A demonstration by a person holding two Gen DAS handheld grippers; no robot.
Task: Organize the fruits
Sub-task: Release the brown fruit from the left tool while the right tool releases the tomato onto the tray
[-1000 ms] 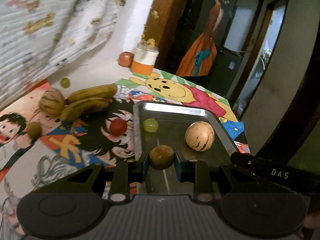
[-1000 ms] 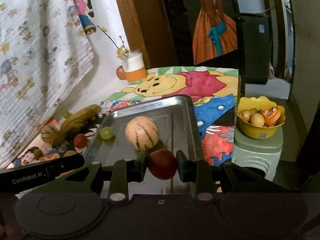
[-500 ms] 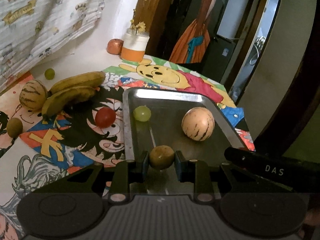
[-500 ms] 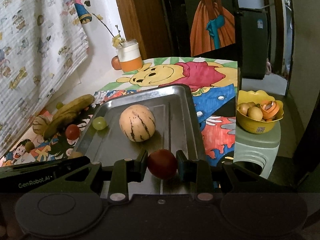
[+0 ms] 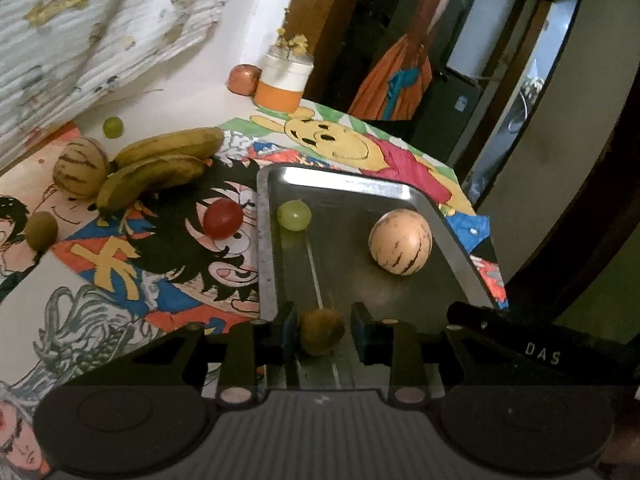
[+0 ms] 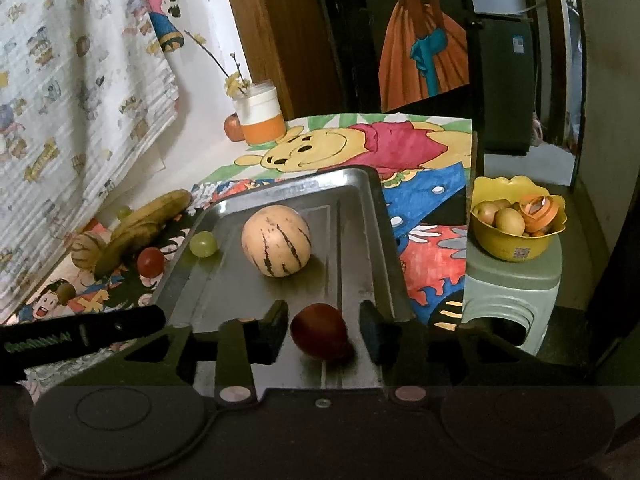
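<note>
A metal tray (image 5: 360, 188) (image 6: 372, 216) lies on a cartoon-printed cloth. It holds a striped melon (image 5: 400, 242) (image 6: 276, 240) and a green grape (image 5: 294, 215) (image 6: 203, 244). My left gripper (image 5: 323, 330) is open over the tray's near left end, with a brown kiwi (image 5: 322, 330) lying loose between its jaws. My right gripper (image 6: 323, 336) is open, with a dark red fruit (image 6: 320, 336) resting on the tray between its jaws, clear of both pads.
Left of the tray lie two bananas (image 5: 160, 168), a second striped melon (image 5: 80, 168), a red tomato (image 5: 222, 219), a kiwi (image 5: 40, 229) and a grape (image 5: 113, 127). An orange-and-white jar (image 5: 284, 84) and an apple (image 5: 243, 79) stand at the back. A yellow bowl (image 6: 516, 220) sits on a stool at right.
Both grippers have opened: the left let go of the kiwi and the right let go of the dark red fruit, which now rest on the tray.
</note>
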